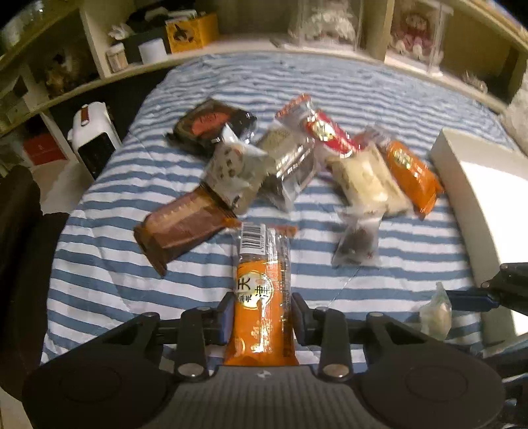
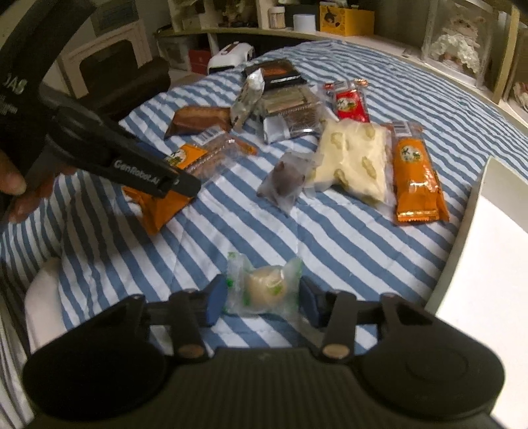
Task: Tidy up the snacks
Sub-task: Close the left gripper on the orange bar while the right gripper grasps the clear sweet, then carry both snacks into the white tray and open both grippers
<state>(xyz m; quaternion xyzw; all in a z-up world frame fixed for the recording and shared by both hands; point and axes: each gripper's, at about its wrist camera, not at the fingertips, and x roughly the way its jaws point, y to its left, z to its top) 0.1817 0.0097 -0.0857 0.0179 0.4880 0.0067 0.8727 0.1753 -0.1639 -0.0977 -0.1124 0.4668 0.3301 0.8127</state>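
My left gripper (image 1: 260, 316) is shut on an orange snack bar (image 1: 262, 297) and holds it over the striped blanket (image 1: 99, 283); the bar also shows in the right wrist view (image 2: 184, 161), under the left gripper's arm (image 2: 132, 168). My right gripper (image 2: 262, 298) is shut on a small clear-wrapped round pastry (image 2: 264, 287), which also shows in the left wrist view (image 1: 435, 313). A pile of wrapped snacks lies beyond: a second orange bar (image 2: 415, 178), a cream peanut pack (image 2: 356, 158), a red pack (image 2: 349, 104), a brown cake pack (image 1: 184, 227), a small dark candy (image 2: 285, 181).
A white box (image 2: 478, 231) stands at the right edge of the bed; it also shows in the left wrist view (image 1: 475, 184). Shelves with a yellow box (image 1: 191, 29) and jars run along the back. A white appliance (image 1: 92, 138) sits on the floor at left.
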